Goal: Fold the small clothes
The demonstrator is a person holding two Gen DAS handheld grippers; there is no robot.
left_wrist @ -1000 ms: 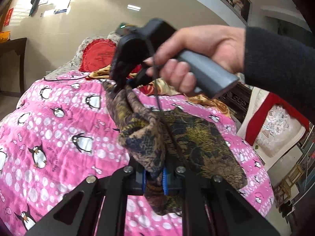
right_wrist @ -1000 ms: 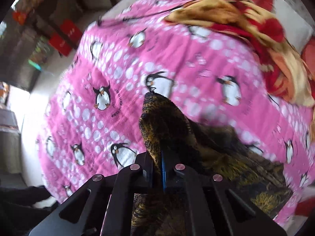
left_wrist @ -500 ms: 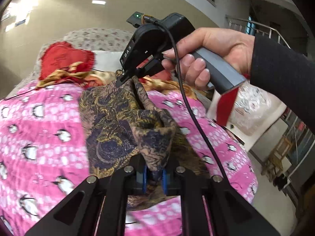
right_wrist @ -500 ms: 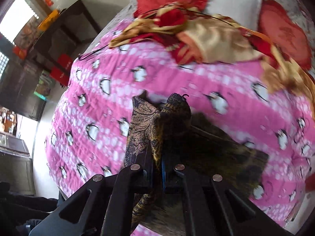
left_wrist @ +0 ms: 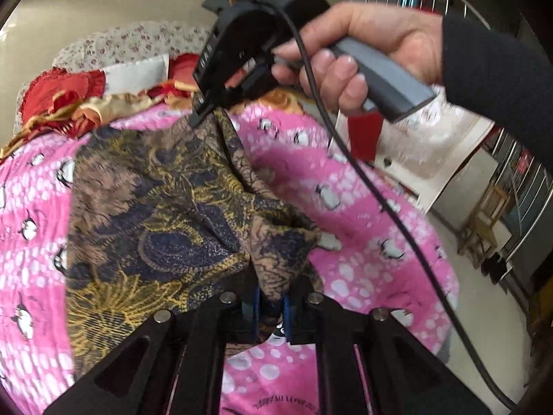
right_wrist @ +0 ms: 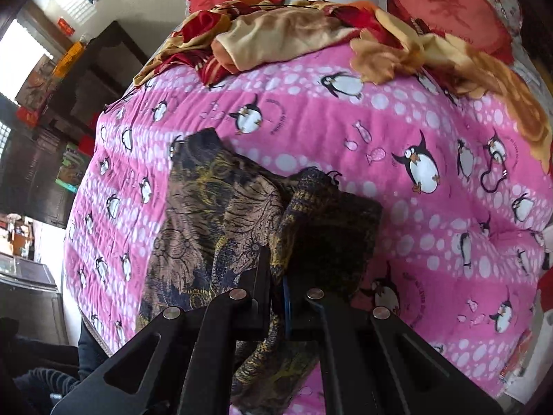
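Note:
A dark patterned garment (left_wrist: pixel 155 214) in brown, gold and navy hangs stretched between both grippers above the pink penguin bedspread (left_wrist: pixel 363 207). My left gripper (left_wrist: pixel 271 306) is shut on one bunched corner of it. My right gripper (left_wrist: pixel 202 112), held by a hand, is shut on another corner, farther off and higher. In the right wrist view the garment (right_wrist: pixel 221 214) drapes from my right gripper (right_wrist: pixel 278 297) down to the bedspread (right_wrist: pixel 397 110), its lower edge resting on the bed.
A crumpled red and gold blanket (right_wrist: pixel 276 34) and red heart cushions (right_wrist: pixel 449 10) lie at the head of the bed. Dark wooden furniture (right_wrist: pixel 52 138) stands beside the bed. A black cable (left_wrist: pixel 363 173) trails from the right gripper.
Both grippers have lifted and spread the garment, so it now hangs open as a wide sheet instead of a bunched twist. The views have swung toward the head of the bed.

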